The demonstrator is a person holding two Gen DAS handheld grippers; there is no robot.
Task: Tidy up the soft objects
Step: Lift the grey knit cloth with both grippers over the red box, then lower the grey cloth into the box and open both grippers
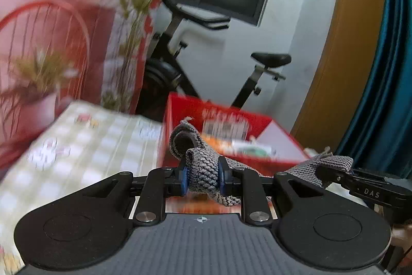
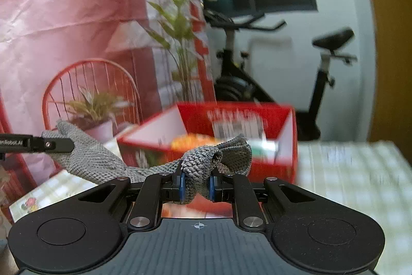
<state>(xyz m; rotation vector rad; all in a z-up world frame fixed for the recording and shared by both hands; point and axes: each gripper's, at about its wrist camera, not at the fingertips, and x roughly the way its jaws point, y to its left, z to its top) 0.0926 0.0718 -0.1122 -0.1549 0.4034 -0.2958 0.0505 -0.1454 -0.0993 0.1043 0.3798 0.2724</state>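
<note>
Nearest the lens in the left wrist view, the left hand-held gripper [image 1: 203, 178] pinches one end of a grey knitted cloth [image 1: 203, 172] between its blue pads, jaws narrow. Low at the frame's right edge, the cloth's other end sits in the right hand-held gripper [image 1: 332, 173], whose arm reads "DAS". The right wrist view shows that gripper [image 2: 197, 184] clamped narrowly on the cloth [image 2: 198, 166], which sags leftward to the left hand-held gripper [image 2: 69, 144], marked "…nRobot.AI". Just behind the one cloth stands one red open cardboard box [image 1: 219, 117] with blurred, unreadable print, on a table with a checked tablecloth [image 1: 85, 146]. Farther back are one black exercise bike [image 1: 260, 68], one red wire chair [image 2: 90, 84], two leafy plants [image 2: 95, 105] and a teal curtain [image 1: 381, 68].
</note>
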